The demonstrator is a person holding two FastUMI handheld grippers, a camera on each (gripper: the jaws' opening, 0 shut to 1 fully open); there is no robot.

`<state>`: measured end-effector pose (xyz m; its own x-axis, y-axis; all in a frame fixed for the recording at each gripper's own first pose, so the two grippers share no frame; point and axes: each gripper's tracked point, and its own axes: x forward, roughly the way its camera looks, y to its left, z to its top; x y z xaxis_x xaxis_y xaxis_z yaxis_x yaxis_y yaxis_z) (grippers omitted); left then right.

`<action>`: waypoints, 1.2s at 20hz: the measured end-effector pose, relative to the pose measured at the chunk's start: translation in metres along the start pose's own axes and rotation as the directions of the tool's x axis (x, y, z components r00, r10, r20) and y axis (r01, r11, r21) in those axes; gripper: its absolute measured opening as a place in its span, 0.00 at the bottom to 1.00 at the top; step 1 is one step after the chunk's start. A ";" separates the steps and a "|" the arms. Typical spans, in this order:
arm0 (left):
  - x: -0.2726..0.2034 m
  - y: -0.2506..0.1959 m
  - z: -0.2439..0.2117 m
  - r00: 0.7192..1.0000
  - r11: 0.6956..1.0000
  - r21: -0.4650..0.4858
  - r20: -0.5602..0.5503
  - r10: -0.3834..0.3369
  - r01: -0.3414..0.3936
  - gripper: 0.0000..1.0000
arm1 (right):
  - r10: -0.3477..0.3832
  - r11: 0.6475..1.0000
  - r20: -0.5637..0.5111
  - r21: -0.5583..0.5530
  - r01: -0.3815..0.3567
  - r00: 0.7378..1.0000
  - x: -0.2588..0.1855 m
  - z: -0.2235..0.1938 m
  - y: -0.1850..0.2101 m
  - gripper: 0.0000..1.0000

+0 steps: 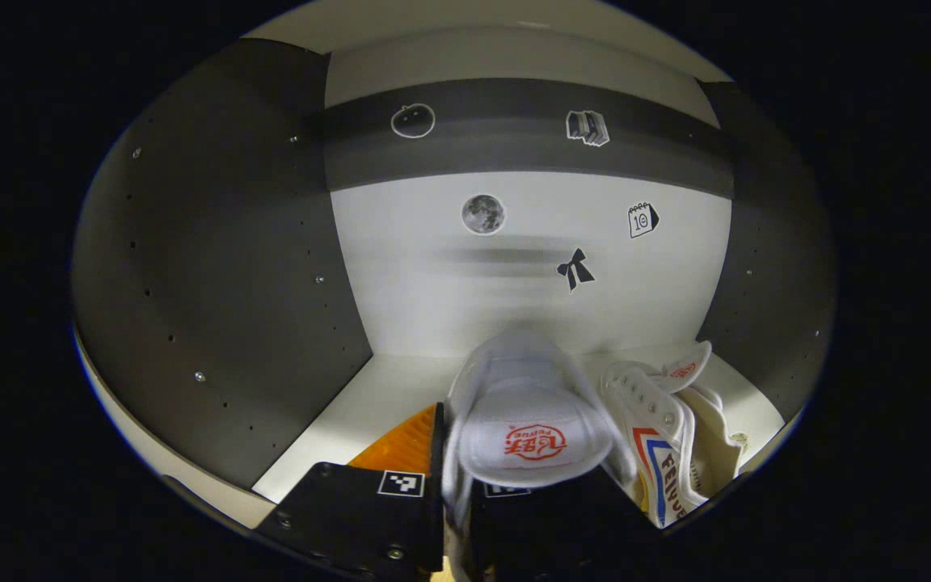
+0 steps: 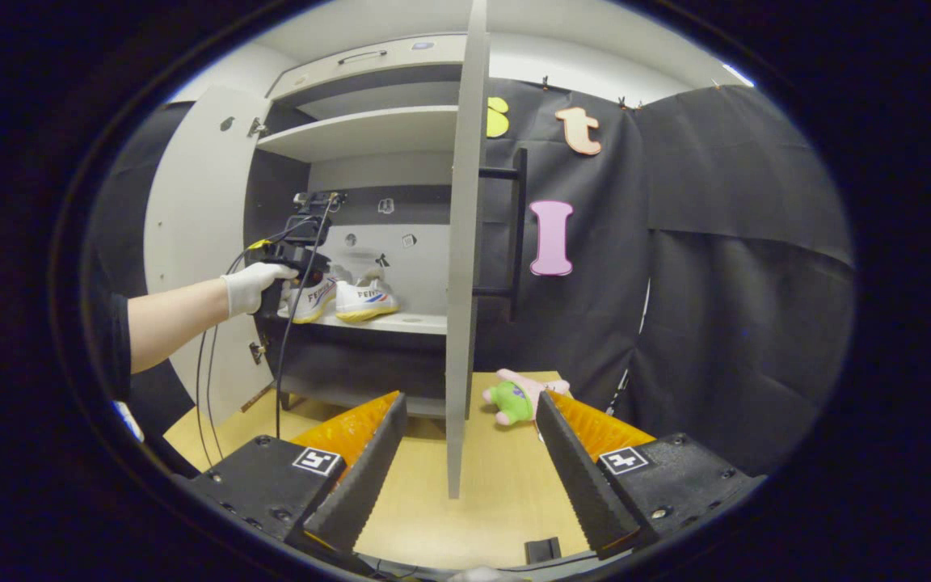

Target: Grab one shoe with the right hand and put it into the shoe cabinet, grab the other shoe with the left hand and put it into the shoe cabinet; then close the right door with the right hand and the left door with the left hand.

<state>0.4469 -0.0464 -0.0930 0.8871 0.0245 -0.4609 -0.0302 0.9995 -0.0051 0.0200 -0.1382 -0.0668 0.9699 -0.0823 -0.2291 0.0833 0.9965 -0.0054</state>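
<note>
Left gripper point(image 1: 453, 517) closed on the heel of the left shoe point(image 1: 526, 420), toe pointing away toward the back wall of the cabinet point(image 1: 215, 267). Long axis near to far, in line with the fingers. Seems low over the shelf point(image 1: 368, 396), just left of the right shoe point(image 1: 667, 436), which already lies there parallel, tongue up; touching or just apart, cannot tell. In the right gripper view, a gloved hand point(image 2: 251, 287) at the shelf with both shoes side by side.

Judging by this, placing nearly done; next likely a release and a pull straight back toward the near edge.

Right gripper point(image 2: 469, 453) wide open, holding nothing, low over the table point(image 2: 482, 501), well in front of the cabinet. Right door point(image 2: 461, 259) edge-on straight ahead, between the fingers' line of sight, handle point(image 2: 518, 234) on its right face. Right gripper much the nearer to that door; left door point(image 2: 191, 242) swung open at far left, beside the left arm.

Hidden: sole contact of the held shoe with the shelf, masked by the shoe and fingers; the lower fingertips cut off. Plush toy point(image 2: 518, 396) on the table behind the right door.
</note>
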 end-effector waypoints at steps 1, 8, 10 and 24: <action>0.003 -0.002 -0.006 1.000 1.000 0.006 -0.021 -0.020 0.021 0.27 | -0.008 1.000 -0.003 -0.003 0.008 1.000 0.002 0.000 -0.001 0.98; -0.012 0.014 0.002 0.998 0.998 0.061 0.062 0.026 -0.029 0.93 | 0.021 1.000 -0.004 -0.006 -0.021 1.000 0.008 0.004 0.007 0.98; -0.020 0.024 0.005 0.994 0.998 0.024 0.096 0.052 -0.054 0.92 | 0.025 1.000 0.008 -0.007 -0.024 1.000 0.006 0.006 0.007 0.98; -0.086 0.020 0.049 0.954 0.993 -0.117 0.298 0.020 0.016 0.97 | 0.055 0.999 0.037 -0.004 -0.055 0.998 0.000 0.016 0.008 1.00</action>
<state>0.3925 -0.0273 -0.0100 0.9832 0.0491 -0.1758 -0.0703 0.9907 -0.1164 0.0240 -0.1301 -0.0509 0.9809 -0.0281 -0.1924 0.0293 0.9996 0.0030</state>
